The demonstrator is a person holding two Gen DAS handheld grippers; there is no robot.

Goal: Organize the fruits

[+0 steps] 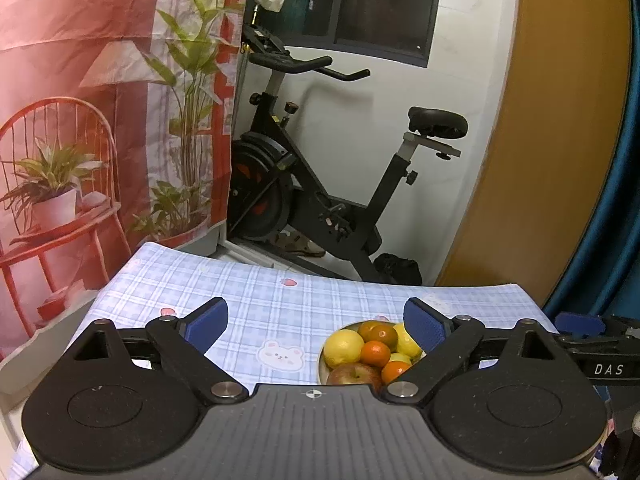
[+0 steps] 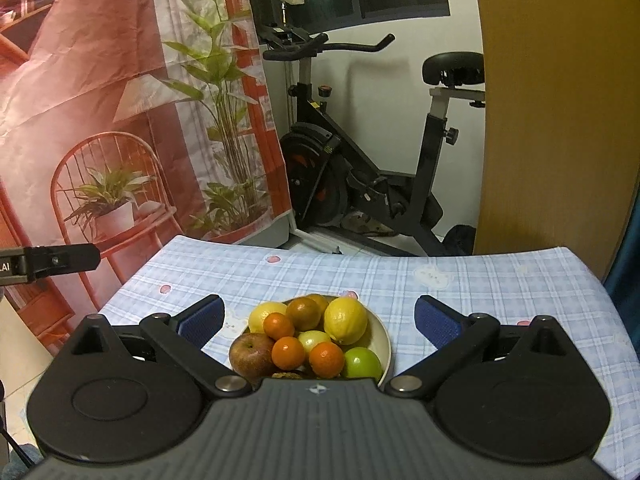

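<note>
Right wrist view: round cream bowl of piled fruit [image 2: 382, 334] sits at twelve o'clock between the empty, wide-open right tool [image 2: 319, 318]; from the open, empty left tool [image 1: 316, 322] it lies at one o'clock on the checked worktop [image 2: 480, 280].

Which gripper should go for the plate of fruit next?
Probably the right gripper: its open jaws frame the plate squarely ahead. The left gripper, also open and empty, has the plate off toward its right finger.

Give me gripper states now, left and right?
Left gripper: open, holding nothing.
Right gripper: open, holding nothing, above the fruit plate.
</note>
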